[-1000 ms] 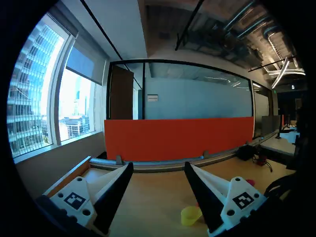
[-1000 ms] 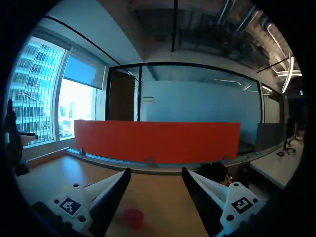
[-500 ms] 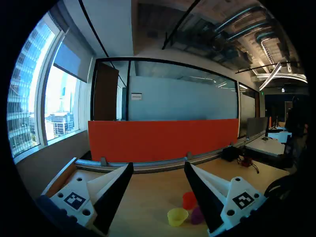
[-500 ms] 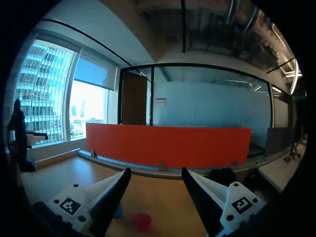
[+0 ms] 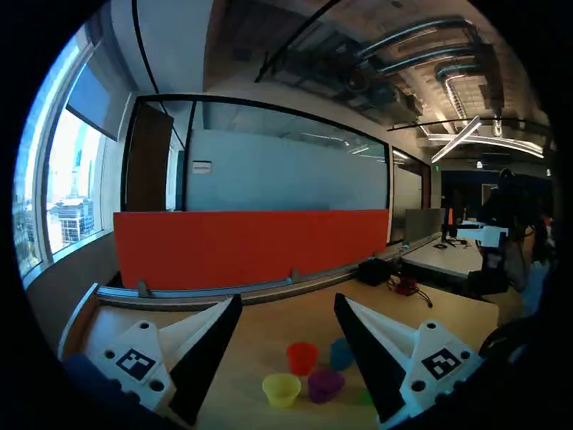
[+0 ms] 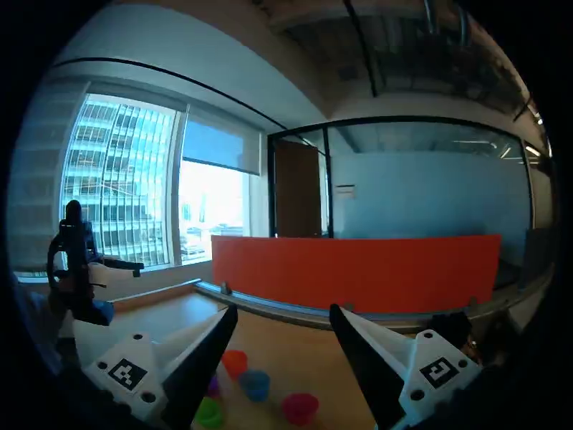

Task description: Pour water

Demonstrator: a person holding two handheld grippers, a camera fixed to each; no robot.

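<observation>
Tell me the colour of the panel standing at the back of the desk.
The panel is orange-red, clearest in the left gripper view.

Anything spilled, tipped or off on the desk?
Nothing stands out. The cups sit upright in a cluster on the desk, with no spill visible. The left gripper and right gripper are open and empty.

Left gripper view pans right, right gripper view pans left; red cup (image 5: pixel 301 357), blue cup (image 5: pixel 341 352), purple cup (image 5: pixel 325 384) come into sight.
</observation>
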